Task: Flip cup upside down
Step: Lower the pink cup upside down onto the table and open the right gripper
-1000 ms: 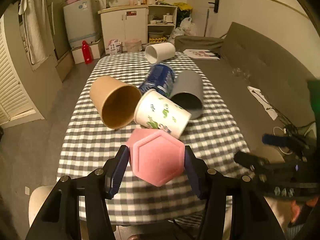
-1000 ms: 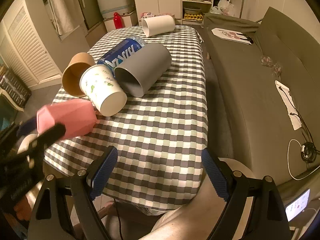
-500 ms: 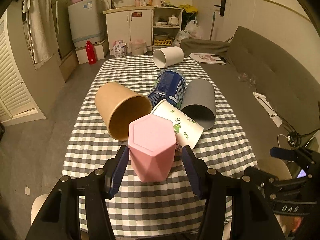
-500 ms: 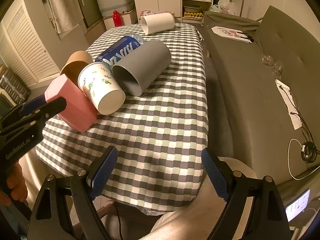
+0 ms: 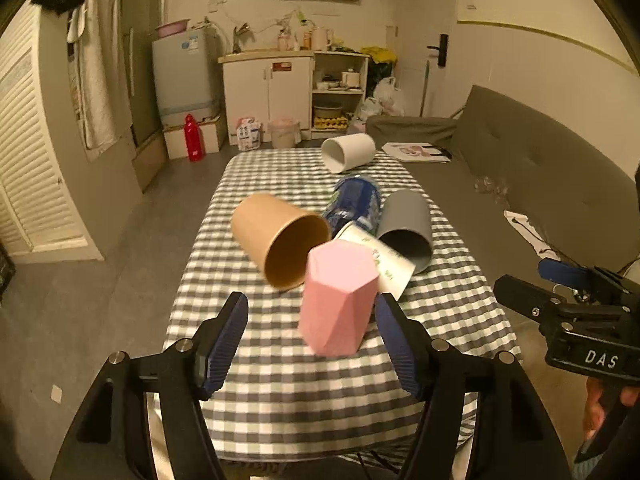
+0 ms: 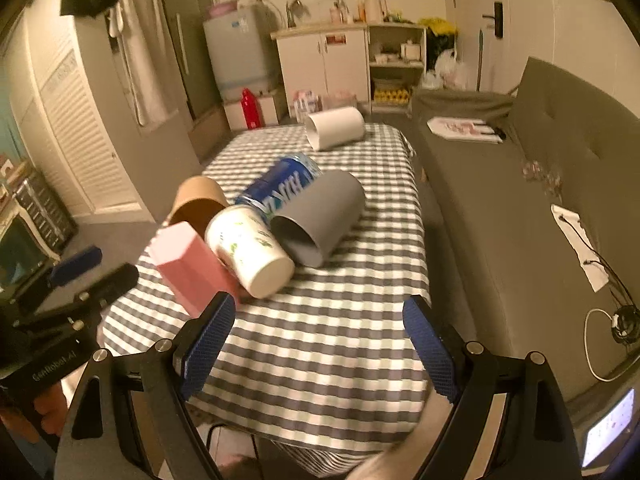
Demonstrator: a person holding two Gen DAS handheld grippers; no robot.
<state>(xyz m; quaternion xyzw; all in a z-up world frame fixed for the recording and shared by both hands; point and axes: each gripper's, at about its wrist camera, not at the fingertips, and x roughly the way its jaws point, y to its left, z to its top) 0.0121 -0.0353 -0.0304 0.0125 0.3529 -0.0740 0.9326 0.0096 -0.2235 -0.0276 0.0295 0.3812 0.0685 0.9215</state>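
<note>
A pink hexagonal cup (image 5: 338,300) stands upside down, closed base up, on the checked tablecloth (image 5: 280,372) near the table's front edge. It also shows in the right wrist view (image 6: 192,268). My left gripper (image 5: 312,344) is open, with its fingers apart on either side of the cup and slightly behind it, not touching. My right gripper (image 6: 316,344) is open and empty over the front of the table, to the right of the cup.
Lying on their sides behind the pink cup are a brown paper cup (image 5: 280,240), a white leaf-print cup (image 5: 380,260), a grey cup (image 5: 408,228), a blue can (image 5: 354,200) and a white cup (image 5: 348,152). A grey sofa (image 5: 520,184) runs along the right.
The left gripper turned the pink cup base-up, set it on the cloth, opened and drew back. The right gripper rose and tilted up a little.
</note>
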